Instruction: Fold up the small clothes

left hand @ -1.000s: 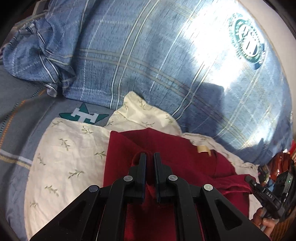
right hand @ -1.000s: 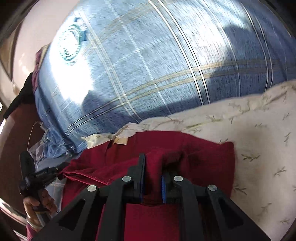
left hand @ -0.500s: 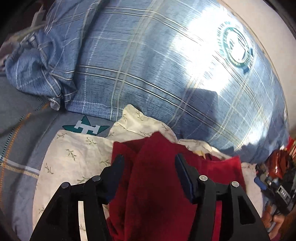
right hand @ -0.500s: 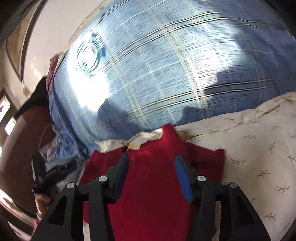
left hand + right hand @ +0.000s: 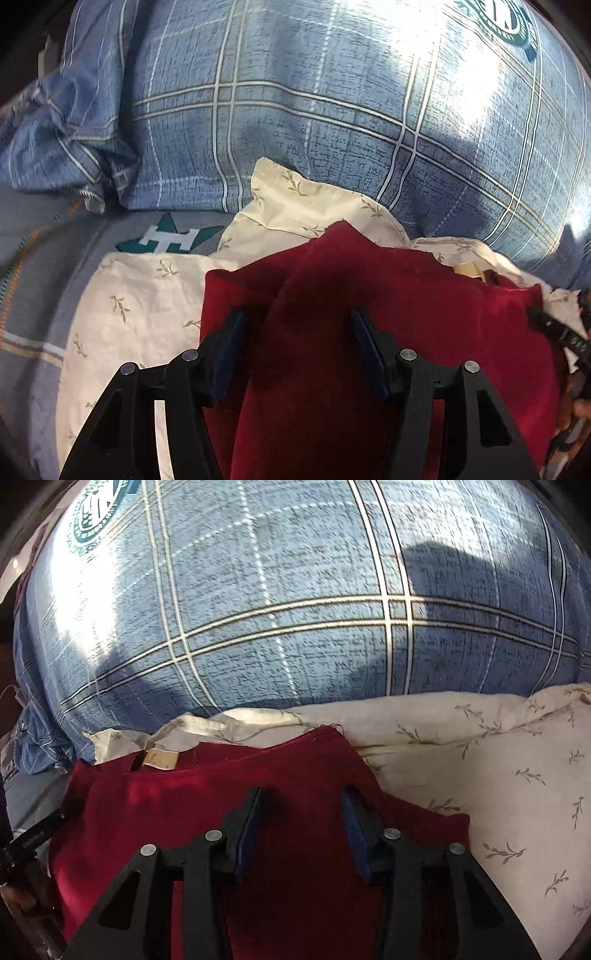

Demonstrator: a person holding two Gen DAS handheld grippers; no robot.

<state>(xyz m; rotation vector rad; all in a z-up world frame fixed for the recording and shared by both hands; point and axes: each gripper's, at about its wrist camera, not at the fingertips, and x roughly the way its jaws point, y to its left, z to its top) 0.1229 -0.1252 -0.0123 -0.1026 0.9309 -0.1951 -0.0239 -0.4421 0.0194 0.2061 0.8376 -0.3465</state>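
Red cloth, a small garment (image 5: 388, 332), lies on a cream cloth with a leaf print (image 5: 140, 295), near a big blue plaid pillow (image 5: 332, 110) on the far side. A tan label (image 5: 160, 758) shows at its far edge. The left gripper (image 5: 295, 325) hangs over the garment's left part with its jaws apart, having just opened; a raised fold runs between them, unpinched. The right gripper (image 5: 301, 805) stands over the right part, jaws apart though just narrowing a little, pads clear of the fabric.
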